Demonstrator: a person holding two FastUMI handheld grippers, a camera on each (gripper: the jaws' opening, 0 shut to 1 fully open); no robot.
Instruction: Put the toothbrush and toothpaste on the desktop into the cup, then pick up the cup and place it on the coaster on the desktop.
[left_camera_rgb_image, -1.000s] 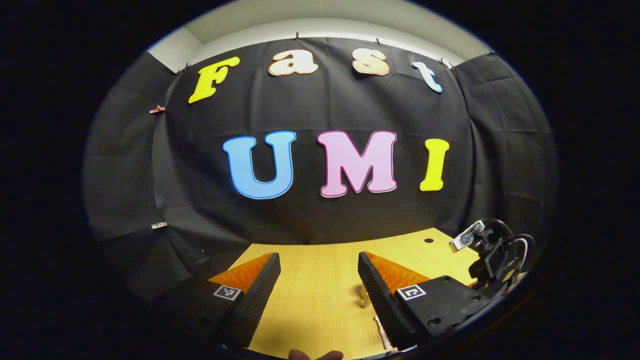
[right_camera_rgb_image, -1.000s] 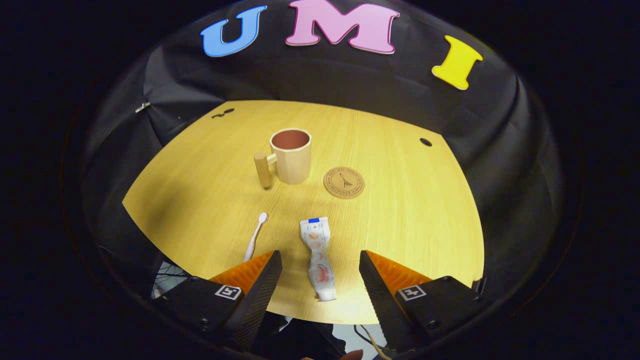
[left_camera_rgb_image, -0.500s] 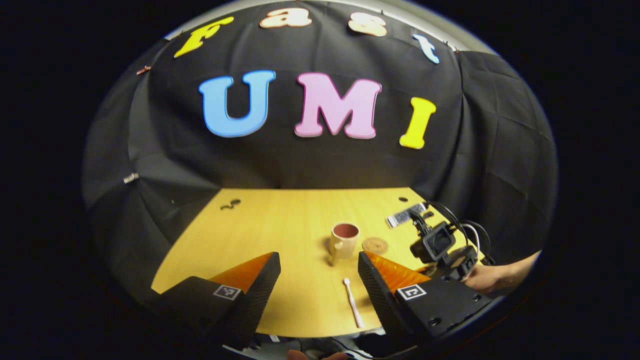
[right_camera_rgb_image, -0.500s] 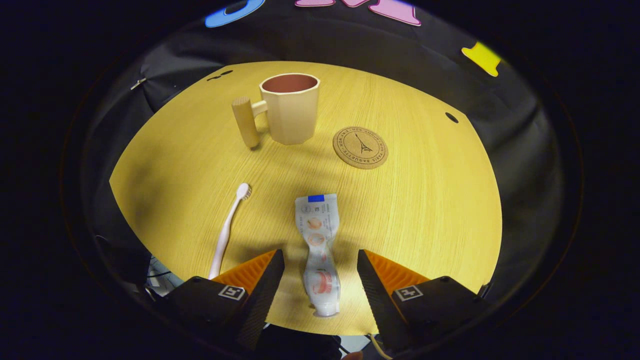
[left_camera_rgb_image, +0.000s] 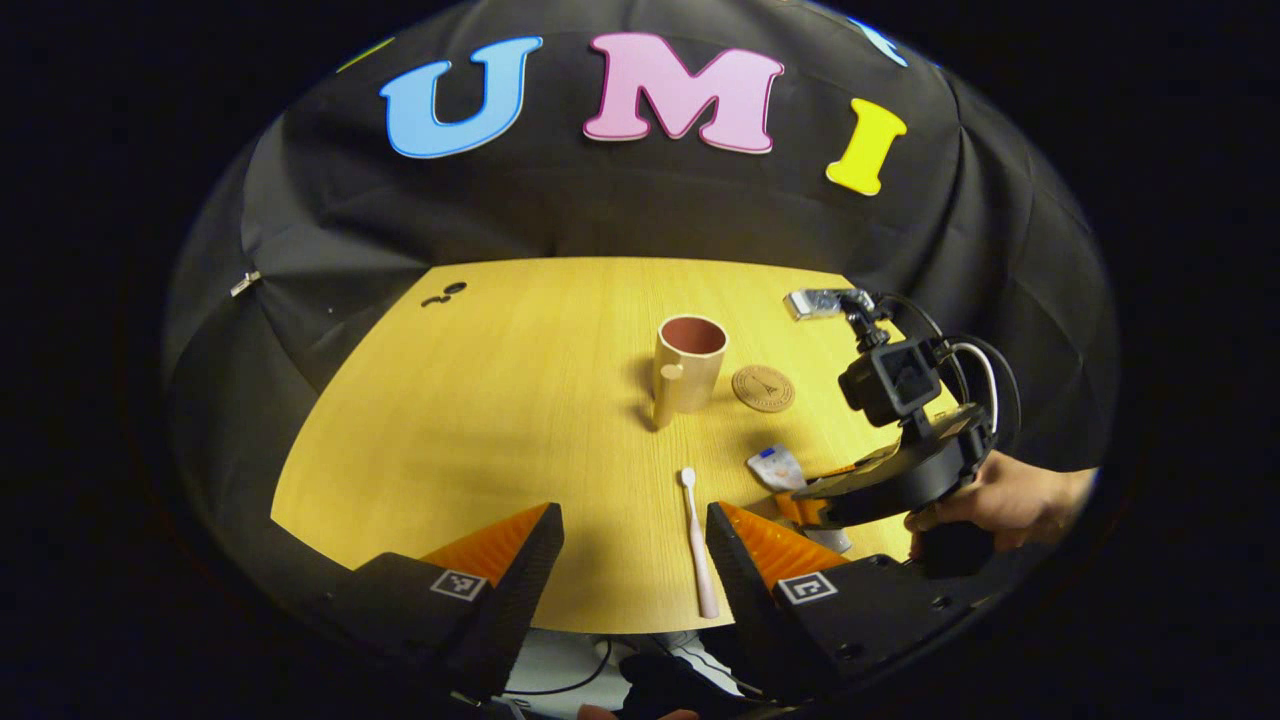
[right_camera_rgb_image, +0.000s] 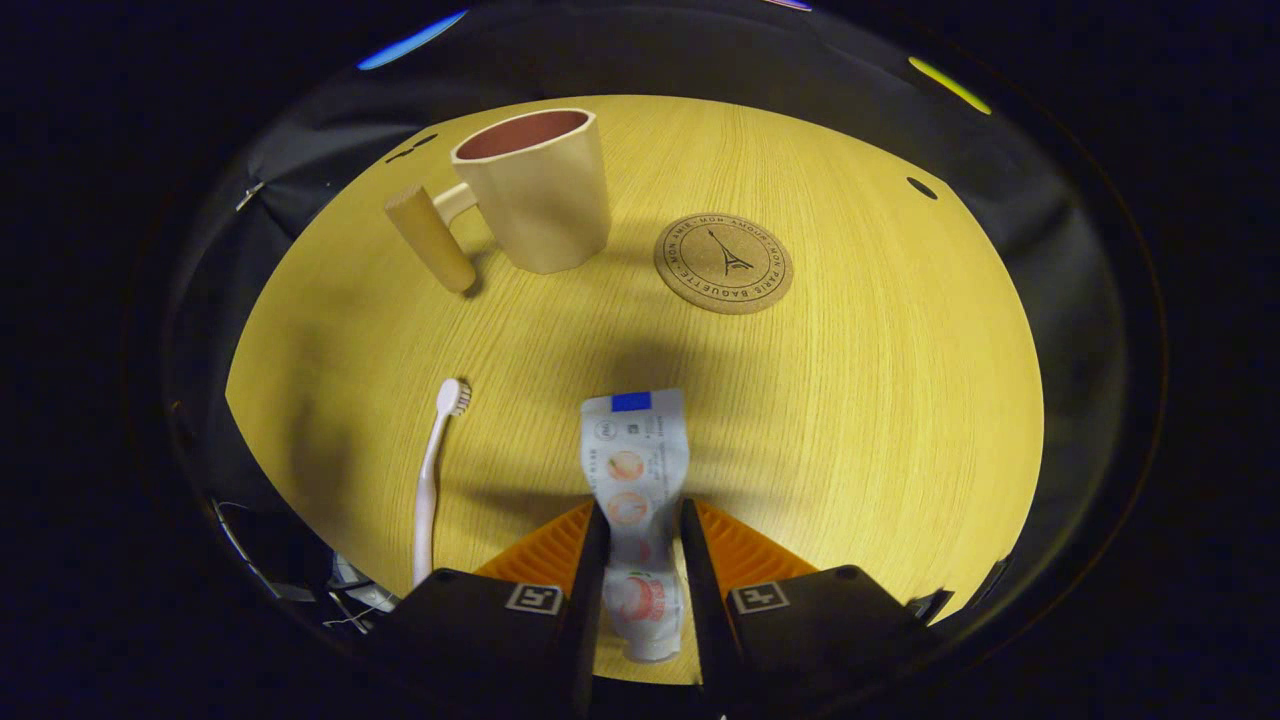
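Right gripper (right_camera_rgb_image: 640, 560) is sitting low over the near edge of the desktop (right_camera_rgb_image: 880, 400), jaws narrowed in on the toothpaste (right_camera_rgb_image: 636, 500); both fingers are pressing against the sides of the tube around its lower half, and the tube is lying flat on the wood, flat crimped end pointing toward the cup, cap end toward the desk edge. In the left gripper view the same gripper (left_camera_rgb_image: 800, 505) is showing at the right, a person's hand (left_camera_rgb_image: 1000, 500) wrapping its handle, the toothpaste (left_camera_rgb_image: 775, 467) poking out ahead of its fingers.

Left gripper (left_camera_rgb_image: 635, 560) is hovering above the near edge of the desktop (left_camera_rgb_image: 480, 400), jaws standing wide apart, gripping nothing. The toothbrush (left_camera_rgb_image: 696, 545) is lying between its fingers in that view, closer to the right-hand one, bristle head pointing away toward the cup; whether the fingers are touching it cannot be told.

In the right gripper view the toothbrush (right_camera_rgb_image: 432, 470) is lying just left of the toothpaste, apart from it, head up toward the cup (right_camera_rgb_image: 535, 190). Cup is standing upright further back, nothing showing inside it, its thick handle sticking out to the left. Coaster (right_camera_rgb_image: 723, 263) is lying flat just to the right of the cup, a small gap between them. In the left gripper view the cup (left_camera_rgb_image: 688, 365) and coaster (left_camera_rgb_image: 763, 388) are sitting side by side mid-desk
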